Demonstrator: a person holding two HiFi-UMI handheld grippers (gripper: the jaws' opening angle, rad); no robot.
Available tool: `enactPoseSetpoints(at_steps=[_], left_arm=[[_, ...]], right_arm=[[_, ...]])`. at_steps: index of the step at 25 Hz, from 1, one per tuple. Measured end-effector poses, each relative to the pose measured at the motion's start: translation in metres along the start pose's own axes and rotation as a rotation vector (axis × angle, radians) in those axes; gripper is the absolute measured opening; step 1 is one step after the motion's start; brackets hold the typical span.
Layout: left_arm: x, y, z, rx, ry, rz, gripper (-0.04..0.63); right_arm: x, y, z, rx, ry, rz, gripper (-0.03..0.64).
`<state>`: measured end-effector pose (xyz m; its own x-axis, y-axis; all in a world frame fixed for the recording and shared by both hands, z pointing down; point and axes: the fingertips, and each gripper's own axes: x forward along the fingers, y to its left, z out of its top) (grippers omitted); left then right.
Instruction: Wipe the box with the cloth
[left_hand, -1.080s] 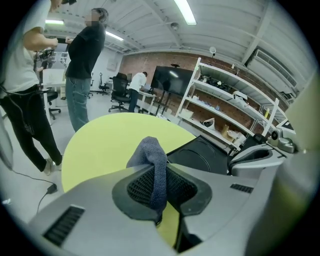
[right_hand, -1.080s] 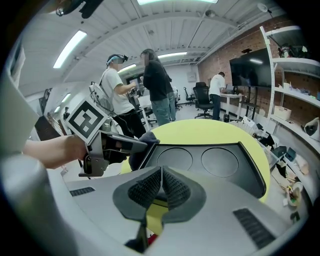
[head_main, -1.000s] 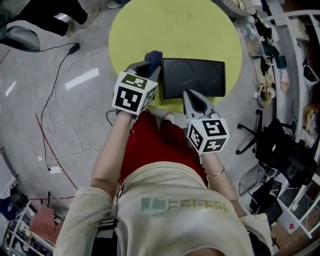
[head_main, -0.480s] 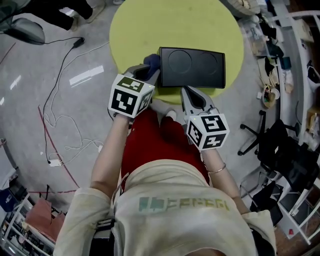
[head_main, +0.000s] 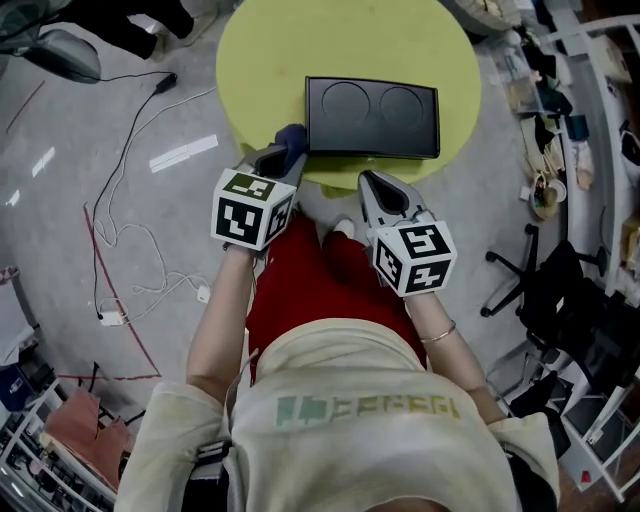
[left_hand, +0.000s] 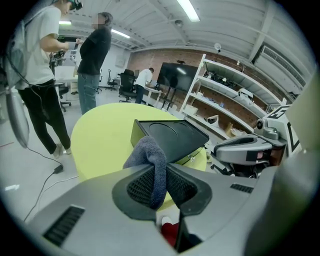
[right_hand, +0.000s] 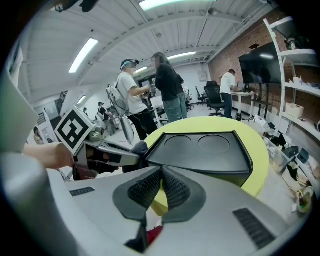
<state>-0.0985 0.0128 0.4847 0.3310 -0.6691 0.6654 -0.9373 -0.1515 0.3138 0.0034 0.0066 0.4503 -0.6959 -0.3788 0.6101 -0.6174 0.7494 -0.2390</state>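
Observation:
A flat black box (head_main: 372, 117) with two round recesses in its lid lies on the near part of a round yellow table (head_main: 300, 50). My left gripper (head_main: 283, 155) is shut on a blue-grey cloth (head_main: 291, 139), just off the box's near left corner. The cloth (left_hand: 150, 160) hangs clamped between the jaws, with the box (left_hand: 170, 137) just beyond it. My right gripper (head_main: 378, 190) hovers shut and holds nothing, just short of the table's near edge. From its own camera the box (right_hand: 200, 150) lies straight ahead and the cloth (right_hand: 138, 148) is at the left.
Cables (head_main: 120, 190) trail over the grey floor at the left. Shelves and clutter (head_main: 560, 110) line the right side, with a black office chair (head_main: 560, 290) near them. Two people (left_hand: 60, 60) stand beyond the table. My red-clad legs (head_main: 320, 280) are below the grippers.
Both grippers have drawn back towards me from the box. The left one, cloth still in it, was against the box's left edge and now sits off its near left corner.

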Motion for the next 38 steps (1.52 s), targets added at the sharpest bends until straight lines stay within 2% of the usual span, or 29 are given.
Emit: enactPoseSetpoints(at_steps=[9,12,17,22,27,33,38], left_arm=[[-0.008,-0.05,-0.035,-0.045,0.013,0.043,0.063],[-0.003,-0.082,-0.045,-0.029,0.032,0.005,0.063],[0.028,-0.162,-0.042,0.079,0.077,-0.113,0.063],[0.063,-0.235,-0.014,0.216,0.103,-0.206,0.063],[0.096,-0.279,0.022,0.34,0.123,-0.296,0.063],[0.141,-0.308,0.068,0.446,0.11,-0.376,0.063],[0.178,-0.306,0.131,0.477,0.064,-0.409,0.063]], right_arm=[[-0.043,-0.021,-0.024,0.005,-0.027,0.013,0.038],[-0.058,-0.031,-0.029,0.021,-0.049,-0.003,0.038],[-0.095,-0.068,-0.044,0.072,-0.092,-0.068,0.038],[-0.135,-0.117,-0.058,0.149,-0.133,-0.146,0.038],[-0.157,-0.157,-0.067,0.24,-0.171,-0.233,0.038],[-0.162,-0.2,-0.071,0.307,-0.178,-0.33,0.038],[-0.152,-0.236,-0.051,0.341,-0.179,-0.394,0.038]])
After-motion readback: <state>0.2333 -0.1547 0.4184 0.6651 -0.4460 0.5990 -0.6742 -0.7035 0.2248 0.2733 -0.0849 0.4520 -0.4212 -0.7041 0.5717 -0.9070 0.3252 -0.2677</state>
